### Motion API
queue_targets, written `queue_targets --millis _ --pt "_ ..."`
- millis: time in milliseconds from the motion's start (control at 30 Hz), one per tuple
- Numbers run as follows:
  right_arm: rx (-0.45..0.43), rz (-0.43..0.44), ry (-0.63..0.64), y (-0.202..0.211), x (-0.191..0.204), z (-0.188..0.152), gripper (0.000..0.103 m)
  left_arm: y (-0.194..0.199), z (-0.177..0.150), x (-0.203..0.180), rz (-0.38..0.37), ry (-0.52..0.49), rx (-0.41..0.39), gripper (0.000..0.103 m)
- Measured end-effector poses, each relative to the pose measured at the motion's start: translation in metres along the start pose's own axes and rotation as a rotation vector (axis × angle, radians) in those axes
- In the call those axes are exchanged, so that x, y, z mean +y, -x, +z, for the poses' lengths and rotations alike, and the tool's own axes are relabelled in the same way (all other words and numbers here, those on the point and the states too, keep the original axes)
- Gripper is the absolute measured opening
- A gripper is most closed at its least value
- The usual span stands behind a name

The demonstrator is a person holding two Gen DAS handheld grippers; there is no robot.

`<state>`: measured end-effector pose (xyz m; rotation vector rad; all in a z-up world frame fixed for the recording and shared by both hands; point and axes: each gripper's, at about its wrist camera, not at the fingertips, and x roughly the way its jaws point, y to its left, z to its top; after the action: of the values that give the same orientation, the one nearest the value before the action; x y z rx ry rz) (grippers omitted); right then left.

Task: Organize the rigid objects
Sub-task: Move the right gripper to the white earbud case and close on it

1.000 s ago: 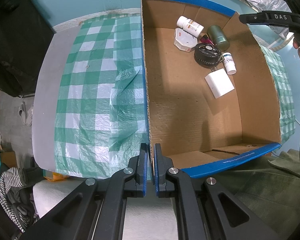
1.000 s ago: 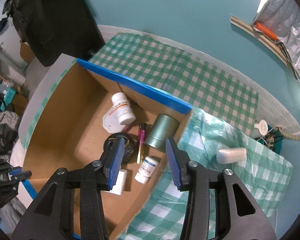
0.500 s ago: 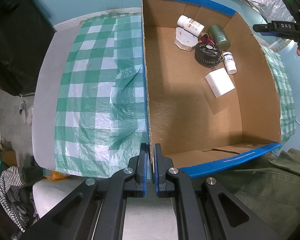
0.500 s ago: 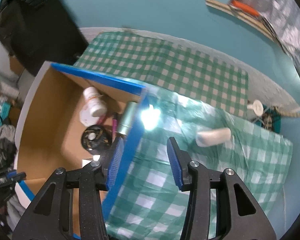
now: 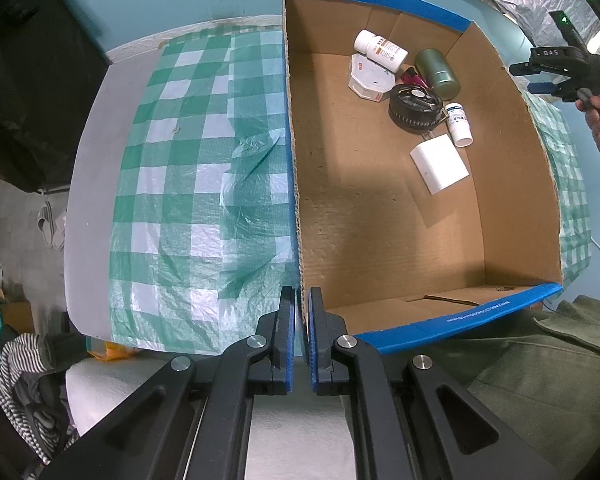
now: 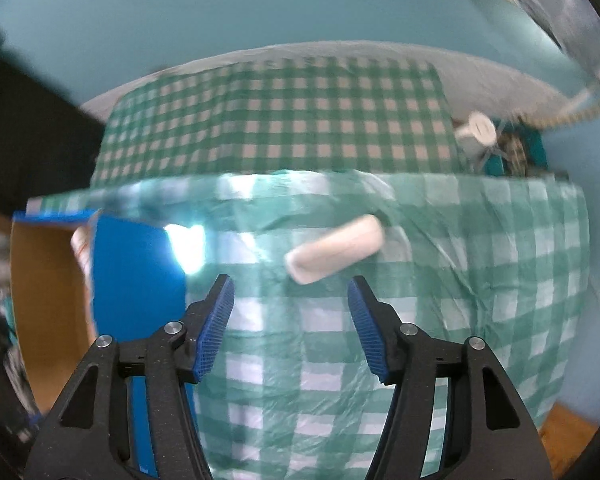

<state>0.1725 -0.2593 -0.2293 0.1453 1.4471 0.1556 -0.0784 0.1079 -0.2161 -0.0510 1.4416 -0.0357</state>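
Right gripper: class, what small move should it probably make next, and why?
Probably ease the open right gripper forward and down to straddle the white bar. The bar lies alone on the checked cloth, outside the cardboard box, just beyond the fingertips.

White soap bar (image 6: pixel 334 249) on checkered cloth (image 6: pixel 480 248)

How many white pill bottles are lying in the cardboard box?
2: a larger white orange-labelled bottle near the far wall, and a smaller white blue-labelled bottle beside the round black disc. None appear hidden.
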Motion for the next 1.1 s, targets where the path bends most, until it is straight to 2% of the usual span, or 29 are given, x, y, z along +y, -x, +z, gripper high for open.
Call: queue_targets --millis 133,267,600,800,867,1033,1100 --pt "0.022 0.025 -0.133 -0.012 -0.021 0.008 0.060 0.000 -0.001 0.000 0.001 -0.003 0.002 0.005" --pt "0.057 0.040 -0.208 -0.029 -0.029 0.013 0.060 0.000 -0.001 0.000 0.001 0.002 0.003 0.005" --pt "0.070 0.003 -0.271 -0.051 -0.035 0.022 0.060 0.000 0.001 0.002 -0.005 0.014 0.006 0.005" --pt "0.054 -0.036 -0.261 -0.059 -0.032 0.023 0.060 0.000 0.002 0.004 -0.008 0.020 0.005 0.005" --pt "0.045 -0.044 -0.242 -0.059 -0.029 0.022 0.047 0.000 0.002 0.004 -0.009 0.020 0.006 0.005" --pt "0.038 -0.068 -0.164 -0.062 -0.020 0.018 0.029 0.000 0.002 0.004 -0.009 0.020 0.007 0.005" --pt "0.039 -0.077 -0.127 -0.062 -0.017 0.015 0.026 0.000 0.002 0.004 -0.010 0.020 0.006 0.005"
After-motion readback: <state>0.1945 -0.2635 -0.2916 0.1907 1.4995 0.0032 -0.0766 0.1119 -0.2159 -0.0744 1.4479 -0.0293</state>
